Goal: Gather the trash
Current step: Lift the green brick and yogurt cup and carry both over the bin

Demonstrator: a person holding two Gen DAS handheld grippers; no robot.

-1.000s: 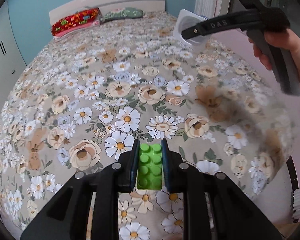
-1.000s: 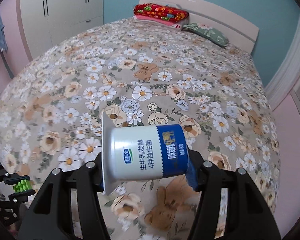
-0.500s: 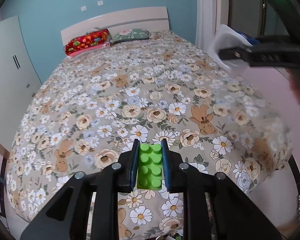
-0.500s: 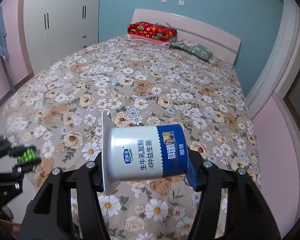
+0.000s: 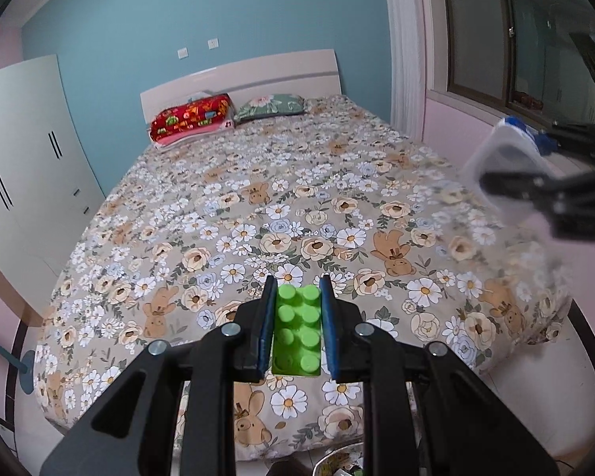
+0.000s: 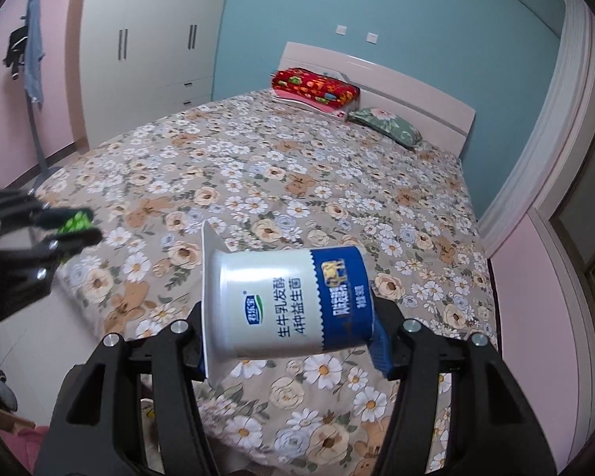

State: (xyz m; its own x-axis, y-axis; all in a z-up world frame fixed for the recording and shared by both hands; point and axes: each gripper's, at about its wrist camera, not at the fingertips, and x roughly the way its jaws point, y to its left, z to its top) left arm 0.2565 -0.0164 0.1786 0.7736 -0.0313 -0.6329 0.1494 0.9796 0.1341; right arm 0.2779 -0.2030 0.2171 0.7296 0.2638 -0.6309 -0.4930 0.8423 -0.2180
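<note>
My left gripper (image 5: 297, 297) is shut on a green toy brick (image 5: 298, 329), studs up, held in the air above the foot of the bed. My right gripper (image 6: 287, 317) is shut on a white and blue yogurt cup (image 6: 287, 301) lying sideways between the pads, its rim to the left. In the left wrist view the yogurt cup (image 5: 499, 166) and right gripper (image 5: 527, 166) show blurred at the right edge. In the right wrist view the left gripper (image 6: 79, 226) with the green brick (image 6: 75, 220) shows at the left edge, blurred.
A large bed with a floral cover (image 5: 277, 206) fills both views, with a red pillow (image 5: 190, 117) and a green pillow (image 5: 269, 105) at the headboard. A white wardrobe (image 6: 146, 39) stands left, a window (image 5: 507, 35) right. Some clutter lies on the floor at the bed's foot (image 5: 337, 460).
Both grippers have risen and drawn back from the bed, so more of the room shows. The brick and the cup stay held as before.
</note>
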